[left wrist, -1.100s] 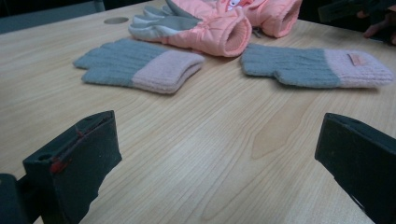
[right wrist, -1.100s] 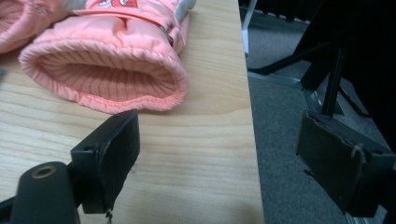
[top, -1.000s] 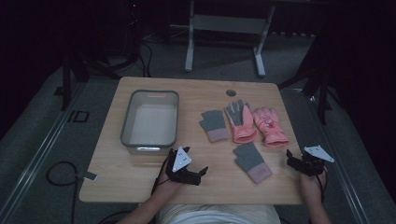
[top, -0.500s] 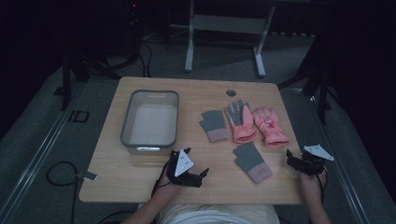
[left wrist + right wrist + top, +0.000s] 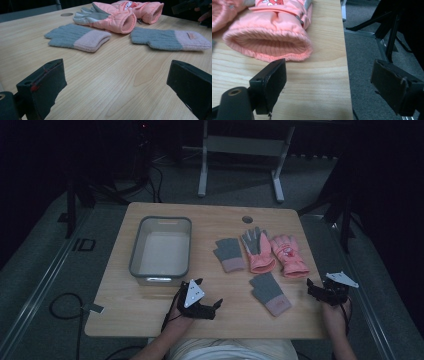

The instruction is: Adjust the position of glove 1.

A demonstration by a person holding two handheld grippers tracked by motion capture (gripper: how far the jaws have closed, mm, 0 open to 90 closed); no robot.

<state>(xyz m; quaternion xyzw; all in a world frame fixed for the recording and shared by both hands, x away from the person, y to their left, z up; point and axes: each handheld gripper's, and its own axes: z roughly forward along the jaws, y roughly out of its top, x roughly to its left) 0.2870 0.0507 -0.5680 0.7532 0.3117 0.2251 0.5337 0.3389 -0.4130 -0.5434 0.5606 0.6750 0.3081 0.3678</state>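
Plainly, both tools were idle at the near edge of the counter (image 5: 150, 310), with four gloves laid out ahead of them. The left hand-held gripper (image 5: 202, 296) rested low on the wood, its jaws spread wide and holding nothing, pointed toward the gloves on its right. The right hand-held gripper (image 5: 320, 290) sat at the counter's right edge, jaws likewise spread and empty — one jaw over wood, the other out past the edge, over the floor.

The nearest grey knit glove (image 5: 270, 293) lay between the two, its pink cuff toward the person and its fingers pointing away, slightly slanted. By my judgement the right hand had the shorter reach to it, though the left looked almost straight along the counter at it (image 5: 170, 38). Closer yet to the right hand was the pink padded glove (image 5: 288, 255), whose open cuff (image 5: 267, 45) faced that tool's jaws directly — its long axis ran away from the person. The second grey glove (image 5: 229, 254) and the grey-palmed pink glove (image 5: 258, 251) lay farther back, and the grey bin (image 5: 135, 265) stood empty to the left.
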